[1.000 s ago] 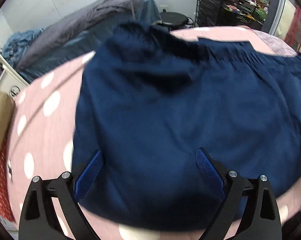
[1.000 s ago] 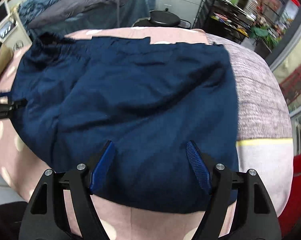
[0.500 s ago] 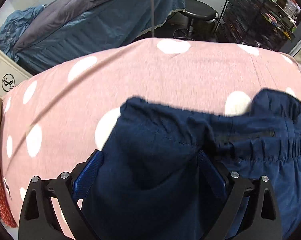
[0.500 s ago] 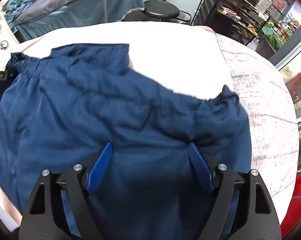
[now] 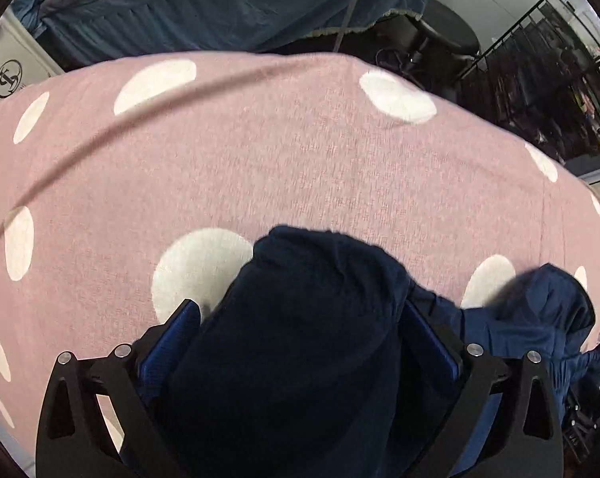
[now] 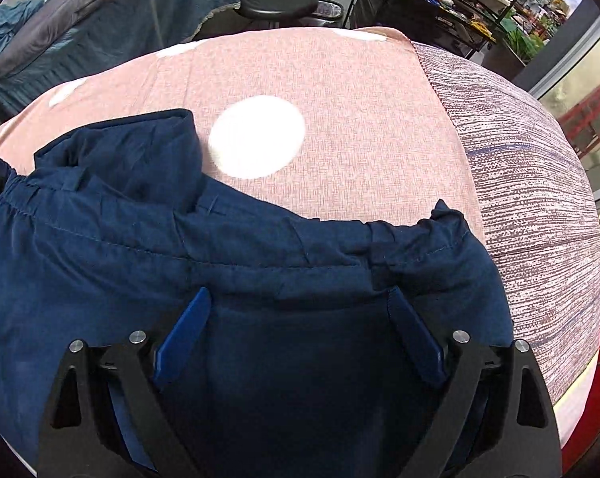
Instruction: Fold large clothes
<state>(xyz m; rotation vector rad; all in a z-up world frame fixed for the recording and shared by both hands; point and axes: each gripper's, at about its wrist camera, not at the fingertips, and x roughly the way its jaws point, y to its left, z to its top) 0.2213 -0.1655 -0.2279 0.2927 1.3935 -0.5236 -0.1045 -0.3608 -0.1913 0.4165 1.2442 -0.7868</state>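
Shorts (image 6: 260, 279) lie on the pink dotted sheet (image 5: 300, 159). I see my left gripper (image 5: 300, 342) and right gripper (image 6: 300, 326) opening wide, blue cloth between the fingers, not pinched.

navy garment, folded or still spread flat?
Folded, at least partly: the navy garment lies doubled, elastic waistband on top of another layer, on the pink dotted cover. Neatness: cannot tell.

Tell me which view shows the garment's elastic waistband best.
The right wrist view: the waistband runs gathered across the frame, stitching visible. The left wrist view shows only a dark bunched fold of the garment between its jaws.
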